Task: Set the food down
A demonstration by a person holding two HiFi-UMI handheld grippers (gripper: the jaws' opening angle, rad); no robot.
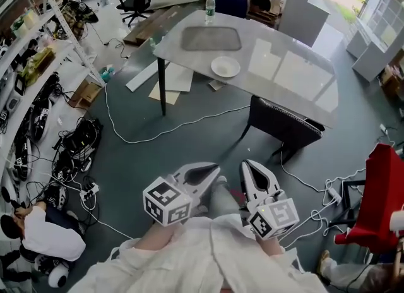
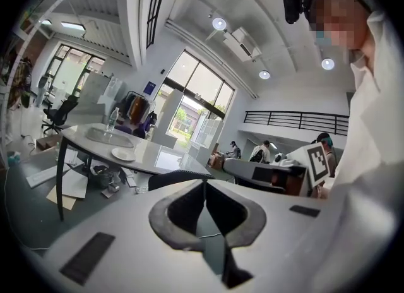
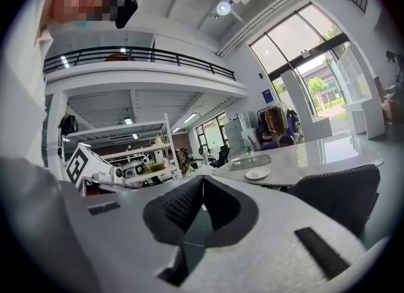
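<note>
Both of your tools are empty. The left gripper (image 1: 213, 173) has its jaws pressed together with nothing between them, and the right gripper (image 1: 251, 165) is the same; each gripper view shows only floor through the gap behind the closed pads. You hold them low and close to your body, well apart from the table (image 1: 284, 74). I see no food in either grip or on the floor near you. On the table there is a white plate (image 1: 225, 66) near the front edge, a grey tray (image 1: 211, 38) behind it and a bottle (image 1: 210, 7) at the far edge. Whether anything lies on the plate is too small to tell, so find the food first, or check that it is already down. If you do have to place it, I judge the plate the likely spot. Approach on the side left of the chair (image 1: 284, 126), which is tucked against the near edge, and mind the white cable (image 1: 158, 137) looping across the floor in your path. Open one gripper before you reach in, close gently so soft food is not crushed, lower it until it rests on the plate, then part the jaws fully and lift straight up.
</note>
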